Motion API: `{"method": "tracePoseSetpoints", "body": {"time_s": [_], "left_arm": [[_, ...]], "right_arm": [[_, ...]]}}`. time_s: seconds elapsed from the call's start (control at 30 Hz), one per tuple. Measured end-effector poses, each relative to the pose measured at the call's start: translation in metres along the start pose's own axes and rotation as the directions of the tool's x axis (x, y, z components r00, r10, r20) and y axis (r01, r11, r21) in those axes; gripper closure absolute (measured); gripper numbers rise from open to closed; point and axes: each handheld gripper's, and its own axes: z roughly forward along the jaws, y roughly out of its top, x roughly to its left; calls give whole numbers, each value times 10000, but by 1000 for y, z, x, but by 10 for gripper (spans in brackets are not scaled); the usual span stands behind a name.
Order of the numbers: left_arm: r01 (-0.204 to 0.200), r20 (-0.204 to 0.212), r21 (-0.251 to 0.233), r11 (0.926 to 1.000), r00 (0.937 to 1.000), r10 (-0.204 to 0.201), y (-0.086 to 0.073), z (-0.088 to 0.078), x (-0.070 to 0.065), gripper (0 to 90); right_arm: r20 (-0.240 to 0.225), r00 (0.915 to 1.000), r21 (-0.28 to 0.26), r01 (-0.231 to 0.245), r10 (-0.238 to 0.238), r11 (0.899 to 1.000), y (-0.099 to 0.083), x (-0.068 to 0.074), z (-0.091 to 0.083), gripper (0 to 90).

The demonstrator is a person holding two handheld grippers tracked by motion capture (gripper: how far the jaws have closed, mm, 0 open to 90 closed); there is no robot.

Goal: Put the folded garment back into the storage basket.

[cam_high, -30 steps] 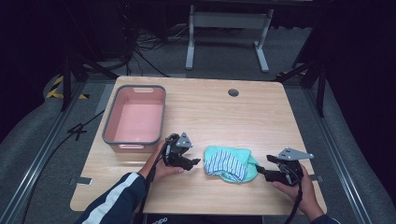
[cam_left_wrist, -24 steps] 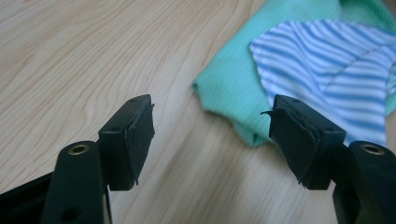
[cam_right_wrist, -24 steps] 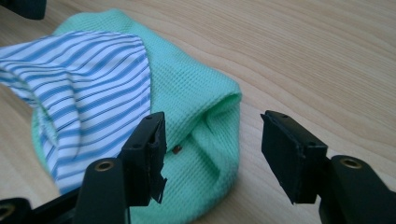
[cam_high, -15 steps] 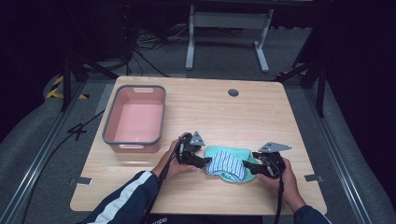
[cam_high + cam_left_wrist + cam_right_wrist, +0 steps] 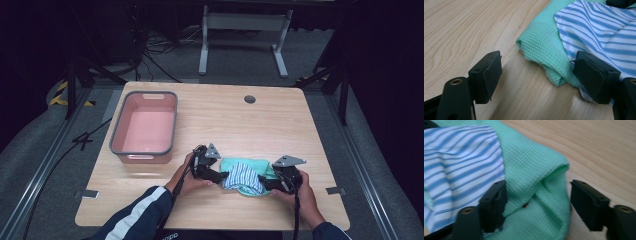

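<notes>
A mint-green waffle cloth [image 5: 255,165] lies bunched near the table's front edge, with a blue-and-white striped cloth [image 5: 241,178] on top of it. My left gripper [image 5: 223,176] is at the pile's left edge and my right gripper [image 5: 263,181] at its right edge. In the left gripper view the left gripper [image 5: 540,76] stands open; the green cloth [image 5: 541,47] has a corner between the jaws and the striped cloth [image 5: 604,32] lies by the right pad. In the right gripper view the right gripper [image 5: 541,202] is open around a green fold [image 5: 544,182]. Both pairs of jaws have just been opening.
A pink tub [image 5: 116,136] with a grey rim stands at the table's left, with nothing in it. A round cable hole [image 5: 249,99] sits near the far edge. Bare wooden tabletop [image 5: 280,125] stretches behind the cloths. A metal stand is on the floor beyond the table.
Both hands have moved inward from the sides to the cloth pile, and the grippers now sit at its left and right edges. The pile has stayed in place.
</notes>
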Motion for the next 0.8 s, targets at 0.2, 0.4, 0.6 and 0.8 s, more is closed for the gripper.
{"method": "tracePoseSetpoints", "body": {"time_s": [0.2, 0.4, 0.6, 0.8], "left_arm": [[-18, -78, 93, 10000, 10000, 19, 1, 1, -4, 195], [-191, 132, 137, 9997, 9997, 190, 2, 3, -10, 201], [-413, 602, -39, 9991, 9973, 415, 3, 2, -13, 389], [-249, 1459, -270, 9993, 9889, 286, 3, 4, -15, 681]], "right_arm": [[-517, 9981, -10, -336, 335, 9994, -1, -3, 0, 400], [-962, 9953, -46, -110, 105, 9999, 1, 5, -2, 663], [-1246, 9922, -79, -87, 77, 9999, 2, 6, -1, 777], [-1396, 9900, -150, -202, 179, 9997, 1, 7, -1, 817]]}}
